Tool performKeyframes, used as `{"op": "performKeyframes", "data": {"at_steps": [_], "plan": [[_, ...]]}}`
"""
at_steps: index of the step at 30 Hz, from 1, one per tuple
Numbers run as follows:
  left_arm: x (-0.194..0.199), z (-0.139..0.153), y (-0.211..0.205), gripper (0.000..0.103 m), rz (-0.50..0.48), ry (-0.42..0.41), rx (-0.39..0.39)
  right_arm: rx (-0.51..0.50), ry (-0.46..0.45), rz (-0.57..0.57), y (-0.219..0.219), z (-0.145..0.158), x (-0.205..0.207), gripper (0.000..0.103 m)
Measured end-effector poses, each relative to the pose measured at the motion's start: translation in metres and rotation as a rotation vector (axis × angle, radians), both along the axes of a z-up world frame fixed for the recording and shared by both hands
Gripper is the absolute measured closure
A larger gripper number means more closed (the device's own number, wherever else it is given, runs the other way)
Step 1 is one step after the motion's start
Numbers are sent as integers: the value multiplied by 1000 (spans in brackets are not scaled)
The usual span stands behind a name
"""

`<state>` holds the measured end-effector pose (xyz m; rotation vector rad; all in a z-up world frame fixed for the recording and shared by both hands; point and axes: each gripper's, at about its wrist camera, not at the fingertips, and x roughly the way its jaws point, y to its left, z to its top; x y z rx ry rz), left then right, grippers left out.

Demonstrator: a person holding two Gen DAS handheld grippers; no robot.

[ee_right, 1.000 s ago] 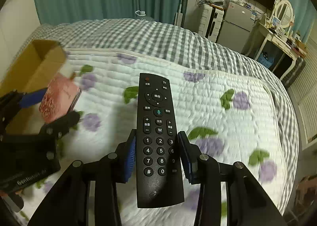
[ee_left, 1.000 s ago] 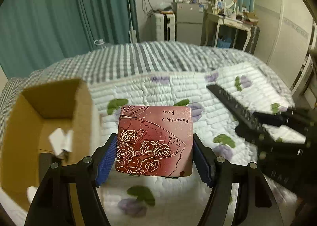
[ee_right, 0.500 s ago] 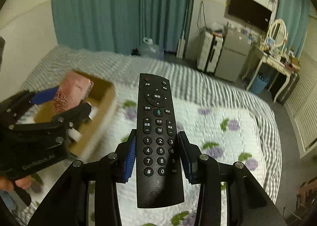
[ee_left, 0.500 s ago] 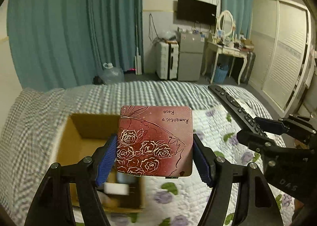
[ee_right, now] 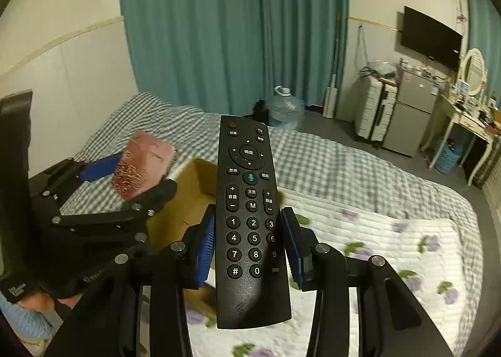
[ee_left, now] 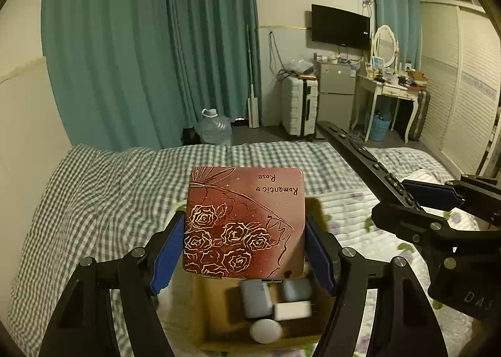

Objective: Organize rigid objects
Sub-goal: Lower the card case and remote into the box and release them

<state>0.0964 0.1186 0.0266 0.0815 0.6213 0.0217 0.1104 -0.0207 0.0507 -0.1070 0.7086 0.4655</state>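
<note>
My left gripper (ee_left: 244, 247) is shut on a flat red tin (ee_left: 245, 222) printed with roses, held in the air above an open cardboard box (ee_left: 216, 313). The box holds several small grey and white items (ee_left: 266, 303). My right gripper (ee_right: 249, 245) is shut on a black remote control (ee_right: 250, 216), held up to the right of the box (ee_right: 194, 200). The remote (ee_left: 366, 162) and the right gripper (ee_left: 438, 213) show at the right of the left wrist view. The tin (ee_right: 142, 166) and left gripper (ee_right: 144, 175) show at the left of the right wrist view.
The box stands on a bed with a checked cover (ee_left: 94, 188) and a white floral quilt (ee_right: 391, 247). Teal curtains (ee_left: 150, 53), a water jug (ee_left: 214, 130), a suitcase (ee_left: 299, 106), a small fridge and a dressing table (ee_left: 391, 90) stand beyond the bed.
Both grippers have risen and swung left, each keeping its object. The tin has moved from beside the box to above it, and the box now lies under my left gripper.
</note>
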Motion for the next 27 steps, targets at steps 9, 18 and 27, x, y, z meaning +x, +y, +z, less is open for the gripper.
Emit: {"op": "performKeyframes", "data": {"at_steps": [9, 18, 27], "plan": [[34, -45, 24, 31, -15, 59, -16, 27, 43, -7, 39, -36, 34, 64], [51, -87, 27, 31, -60, 133, 17, 44, 154, -71, 38, -84, 68, 64], [48, -93, 22, 32, -112, 135, 19, 27, 234, -83, 48, -118, 84, 63]]}}
